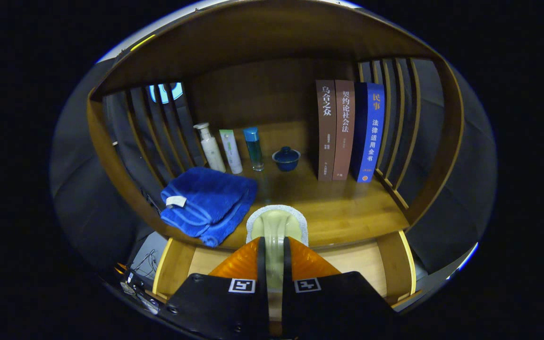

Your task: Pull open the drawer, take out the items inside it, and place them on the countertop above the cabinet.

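My gripper (273, 242) is shut on a pale green item with a white fuzzy rim (276, 223), and both fingers press on its narrow green stem. The item's round head sits over the front edge of the wooden countertop (347, 210), just ahead of the fingertips; I cannot tell whether it touches the wood. Below and around the fingers lies the open drawer (371, 262), its light wooden bottom showing on both sides of the gripper. The part of the drawer under the gripper is hidden.
A folded blue towel (206, 203) lies on the countertop left of the item. Behind stand a white pump bottle (209, 148), a white tube (231, 151), a blue-capped bottle (254, 148) and a blue lidded cup (286, 158). Three upright books (347, 132) stand at the right. Slatted side walls enclose the shelf.
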`<state>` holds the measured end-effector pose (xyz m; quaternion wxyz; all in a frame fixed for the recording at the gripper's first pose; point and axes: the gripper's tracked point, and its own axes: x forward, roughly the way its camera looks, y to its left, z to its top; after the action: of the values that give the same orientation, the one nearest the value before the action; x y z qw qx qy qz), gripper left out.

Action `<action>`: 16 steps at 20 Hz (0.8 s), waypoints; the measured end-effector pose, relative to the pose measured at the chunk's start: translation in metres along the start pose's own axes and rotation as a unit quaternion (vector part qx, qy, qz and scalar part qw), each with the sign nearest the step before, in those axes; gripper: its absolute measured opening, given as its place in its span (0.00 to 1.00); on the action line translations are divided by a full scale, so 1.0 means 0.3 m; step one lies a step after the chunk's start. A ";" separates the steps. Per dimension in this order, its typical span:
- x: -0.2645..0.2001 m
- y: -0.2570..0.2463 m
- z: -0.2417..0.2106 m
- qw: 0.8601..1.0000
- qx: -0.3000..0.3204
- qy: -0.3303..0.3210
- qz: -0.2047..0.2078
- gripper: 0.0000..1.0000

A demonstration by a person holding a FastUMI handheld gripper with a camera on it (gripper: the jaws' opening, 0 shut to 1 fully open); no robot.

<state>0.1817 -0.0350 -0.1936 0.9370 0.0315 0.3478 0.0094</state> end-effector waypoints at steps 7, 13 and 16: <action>0.254 -0.031 0.093 0.999 0.031 0.027 -0.003 0.15; 0.412 -0.030 0.139 0.998 0.012 0.064 -0.008 0.15; 0.444 -0.041 0.145 0.997 0.010 0.075 -0.012 0.15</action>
<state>0.3110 -0.0442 -0.2482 0.9079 0.0363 0.4176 -0.0031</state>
